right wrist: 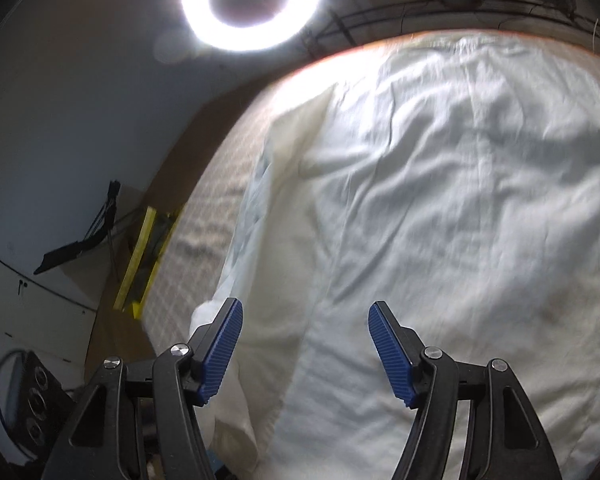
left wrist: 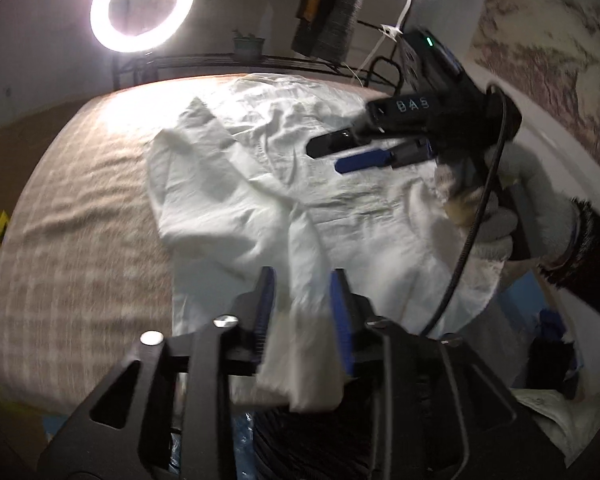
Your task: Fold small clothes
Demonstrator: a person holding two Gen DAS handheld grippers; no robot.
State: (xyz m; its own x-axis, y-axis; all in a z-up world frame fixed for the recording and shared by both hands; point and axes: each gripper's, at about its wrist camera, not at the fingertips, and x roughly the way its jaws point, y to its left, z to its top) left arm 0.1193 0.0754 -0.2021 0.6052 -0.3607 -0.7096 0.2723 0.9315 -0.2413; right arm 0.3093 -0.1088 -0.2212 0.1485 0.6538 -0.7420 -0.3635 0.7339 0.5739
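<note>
Left wrist view: we see the left gripper clenched on a strip of the white garment, which lies crumpled across the checked table cover, with the right gripper hovering over the cloth's far right part, fingers parted, held by a gloved hand under a ring light. Right wrist view: we see the right gripper with jaws spread wide and nothing between them, above the white garment spread on the table cover, ring light overhead.
</note>
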